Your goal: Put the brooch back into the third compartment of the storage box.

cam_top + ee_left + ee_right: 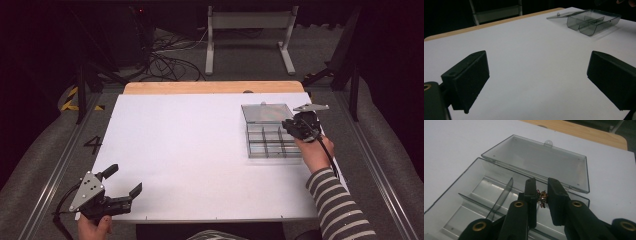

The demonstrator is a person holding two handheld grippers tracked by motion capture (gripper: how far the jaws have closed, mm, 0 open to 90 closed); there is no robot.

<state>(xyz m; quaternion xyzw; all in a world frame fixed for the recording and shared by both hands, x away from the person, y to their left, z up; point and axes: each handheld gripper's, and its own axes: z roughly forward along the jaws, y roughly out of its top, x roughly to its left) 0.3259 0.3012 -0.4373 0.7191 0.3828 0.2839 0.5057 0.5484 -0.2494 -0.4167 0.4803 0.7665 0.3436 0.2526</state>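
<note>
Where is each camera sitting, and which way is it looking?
High view: above the person's side, looking forward and down on the table; both hands, a striped sleeve.
Left gripper view: rides the left gripper, looking across the table between wide-apart jaws.
Right gripper view: rides the right gripper, looking down into the box, jaws shut on a small reddish thing.
Shared: the clear compartment box with its lid open.

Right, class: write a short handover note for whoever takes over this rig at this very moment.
Right gripper: jaws shut on a small coppery part, held above the organizer box near its hinge side.
Left gripper: jaws open, holding nothing, at the near left corner of the table.
The clear lid is open and lies flat behind the box.
Done: part picked up and brought over the box.
Left: probably set it in a compartment, then release.
</note>
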